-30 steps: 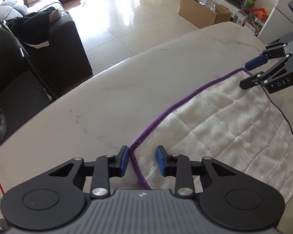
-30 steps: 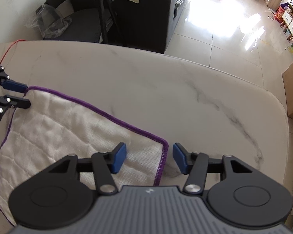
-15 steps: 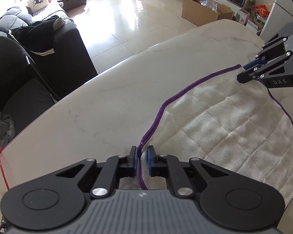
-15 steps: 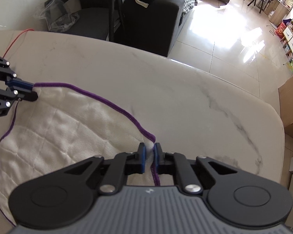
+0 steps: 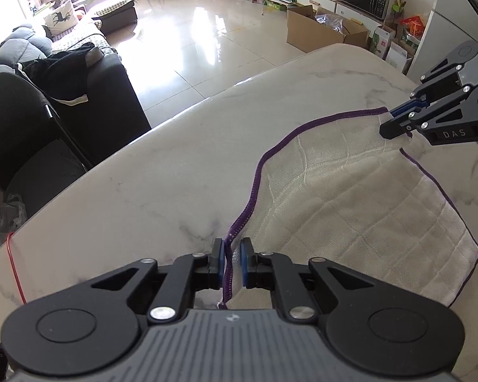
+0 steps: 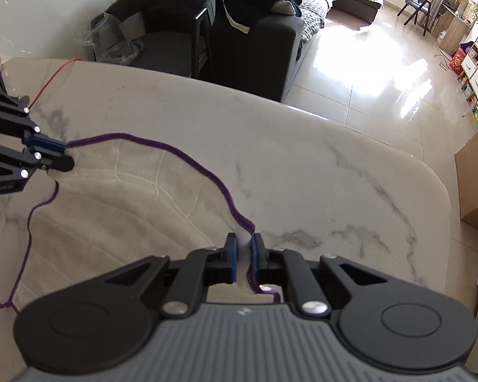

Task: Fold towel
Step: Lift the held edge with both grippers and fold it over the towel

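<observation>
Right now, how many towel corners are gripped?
2. Left gripper is shut on one far corner of the towel; right gripper is shut on the other. Both near corners lie free on the table.

Towel (image 5: 350,210) corner behind tool body.

The towel (image 5: 350,197) is off-white with a woven grid of pale raised squares and a purple stitched hem all round. The tabletop (image 5: 162,172) is cream marble with thin grey veins, darker and more branching toward its right corner in the right wrist view. The left gripper (image 5: 232,262) and the right gripper (image 6: 242,256) are matte black with blue pads, silver screw heads and a grey ribbed body. A red cord (image 5: 16,270) crosses the tabletop's left edge. The sofa (image 5: 89,89) beyond is charcoal black.
</observation>
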